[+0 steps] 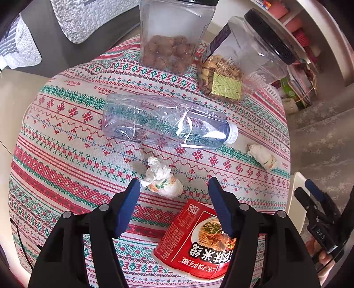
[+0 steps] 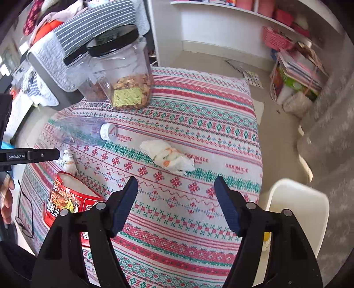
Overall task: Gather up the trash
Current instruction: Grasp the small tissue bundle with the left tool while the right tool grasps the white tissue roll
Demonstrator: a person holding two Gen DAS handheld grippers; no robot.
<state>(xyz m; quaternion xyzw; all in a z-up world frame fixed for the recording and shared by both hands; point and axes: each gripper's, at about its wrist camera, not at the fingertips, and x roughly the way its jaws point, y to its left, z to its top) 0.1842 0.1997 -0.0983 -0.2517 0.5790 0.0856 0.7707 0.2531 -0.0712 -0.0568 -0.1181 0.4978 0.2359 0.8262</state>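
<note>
On the patterned tablecloth (image 1: 66,124) lie an empty clear plastic bottle (image 1: 163,120), two crumpled paper wads and a red noodle cup (image 1: 197,243) on its side. My left gripper (image 1: 174,188) is open, hovering just above and near the first wad (image 1: 162,178), with the cup under its right finger. My right gripper (image 2: 176,187) is open above the cloth, short of the second wad (image 2: 168,156), which also shows in the left wrist view (image 1: 263,156). The bottle (image 2: 84,130), the cup (image 2: 68,199) and the first wad (image 2: 67,160) show at left in the right wrist view.
Two clear jars with black lids hold snacks at the table's far side (image 1: 172,39) (image 1: 241,59). A white bin (image 2: 296,212) stands by the table's right edge. Shelves and bags (image 2: 296,75) line the far wall. A sofa with quilted covers (image 1: 73,20) lies beyond the table.
</note>
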